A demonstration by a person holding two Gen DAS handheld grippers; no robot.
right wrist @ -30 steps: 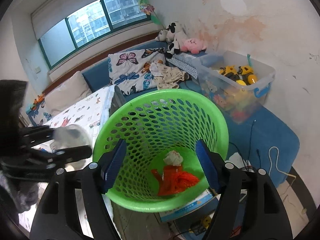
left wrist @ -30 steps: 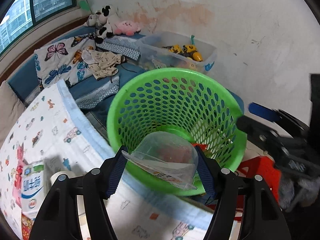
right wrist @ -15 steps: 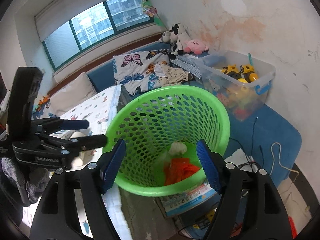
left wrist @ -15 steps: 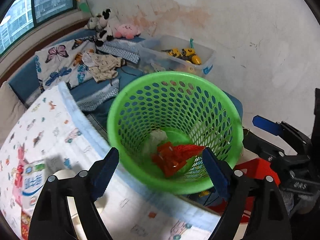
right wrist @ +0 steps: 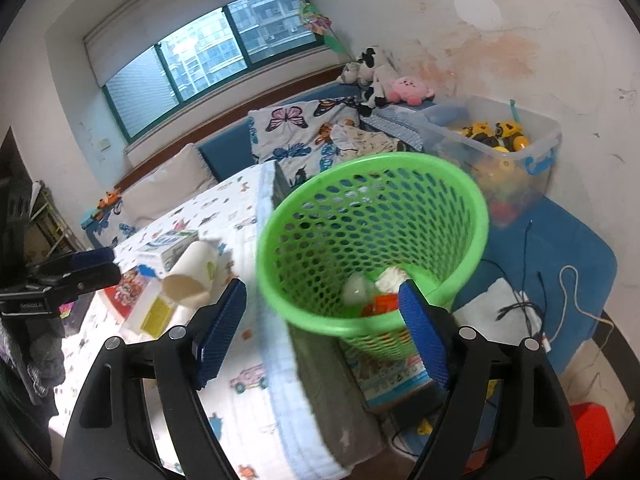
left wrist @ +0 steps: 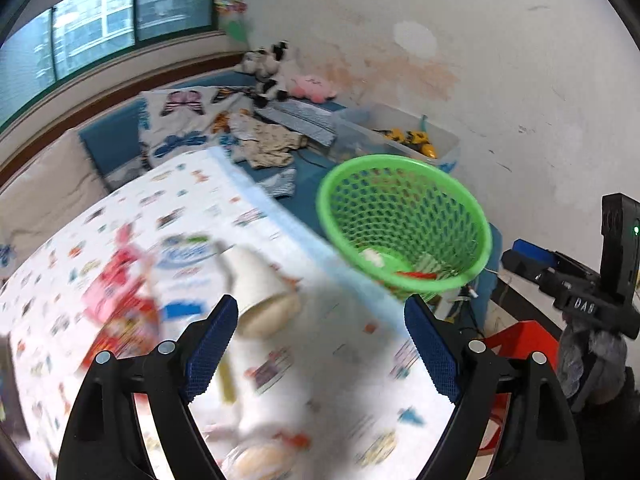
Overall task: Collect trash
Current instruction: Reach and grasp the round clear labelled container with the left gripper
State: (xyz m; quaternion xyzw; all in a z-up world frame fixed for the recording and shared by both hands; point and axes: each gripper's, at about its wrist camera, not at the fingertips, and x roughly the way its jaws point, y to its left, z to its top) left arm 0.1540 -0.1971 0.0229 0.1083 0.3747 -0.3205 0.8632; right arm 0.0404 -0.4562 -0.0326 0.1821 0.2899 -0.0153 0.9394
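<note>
- The left claw (left wrist: 320, 344) stands wide apart and grips nothing; its blue-padded fingers (left wrist: 210, 346) angle downward over a bed covered by a white quilt with small cartoon prints (left wrist: 340, 380). The left wrist view is blurred.
- The right claw (right wrist: 322, 330) is opening, with nothing pressed between its pads; it also tilts downward, its right finger in front of the basket's lower rim and its left finger over the quilt's edge.
- In the right wrist view the left claw shows at about 9 o'clock, reaching in from the frame's edge towards the bed.
- A round green plastic basket with a perforated wall (right wrist: 372, 240) stands upright beside the bed, mouth up, at about 2 o'clock in the left view and 12 o'clock in the right.
- Inside it lie a crumpled clear plastic bag (right wrist: 356, 288), a white wad (right wrist: 390, 278) and an orange-red scrap (right wrist: 382, 304).
- A white paper cup (right wrist: 192, 276) lies on its side on the quilt, its long axis slanting from upper right to lower left in the right view, its open mouth turned towards the camera. It is just beyond the left claw's left finger in the left view, at about 11 o'clock.
- Beside the cup lies a white milk carton with blue and green print (right wrist: 168, 246), and below it a flat yellow-and-white box (right wrist: 154, 312).
</note>
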